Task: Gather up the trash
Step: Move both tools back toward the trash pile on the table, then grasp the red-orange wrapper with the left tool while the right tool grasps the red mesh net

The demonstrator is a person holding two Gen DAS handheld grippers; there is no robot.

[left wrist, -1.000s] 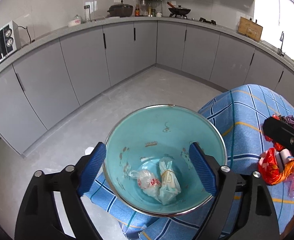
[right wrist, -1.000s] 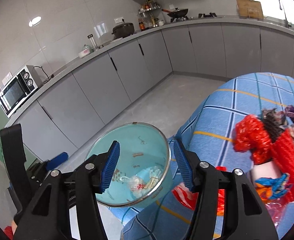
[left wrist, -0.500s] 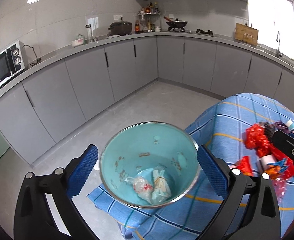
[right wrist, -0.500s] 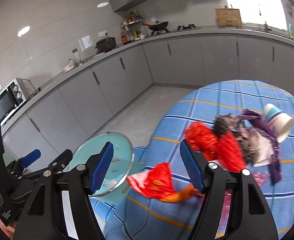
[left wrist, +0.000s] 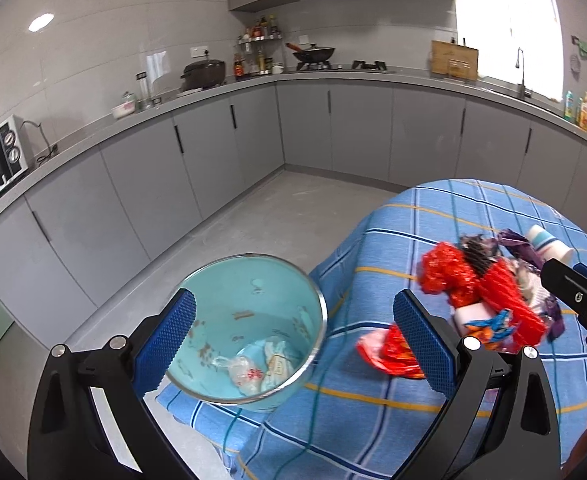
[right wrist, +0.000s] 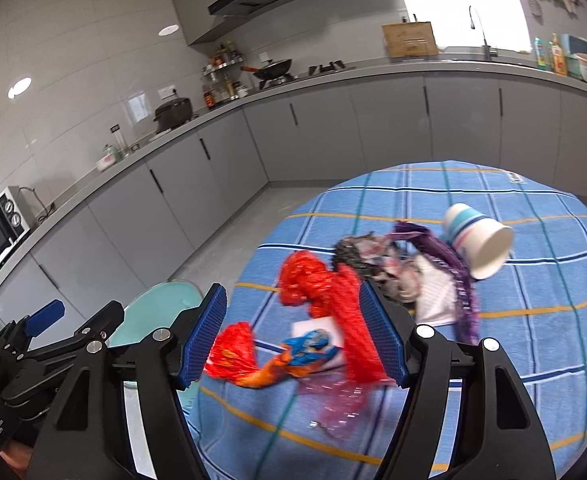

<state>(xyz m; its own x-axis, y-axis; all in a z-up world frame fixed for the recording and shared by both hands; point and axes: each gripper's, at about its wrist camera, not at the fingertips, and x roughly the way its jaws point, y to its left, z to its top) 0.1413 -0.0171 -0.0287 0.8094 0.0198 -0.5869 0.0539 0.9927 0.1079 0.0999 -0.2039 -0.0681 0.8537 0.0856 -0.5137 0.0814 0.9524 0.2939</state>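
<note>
Both grippers drawn back from bowl (left wrist: 249, 308), toward trash pile (right wrist: 345, 300). Left gripper (left wrist: 293, 344): jaws spread wide, empty; bowl rim between them, on left table (left wrist: 373, 420) edge, two wrappers (left wrist: 261, 368) inside. Right gripper (right wrist: 293, 336): jaws apart, nothing pinched; red net (right wrist: 333, 304) and orange wrapper (right wrist: 237, 356) lie beyond them on the cloth. Farther right: purple wrapper (right wrist: 449, 264), tipped cup (right wrist: 477, 240). Pile blurred; pieces overlap.

red wrappers (right wrist: 335, 312) blurred, bowl (right wrist: 161, 304) half hidden
</note>
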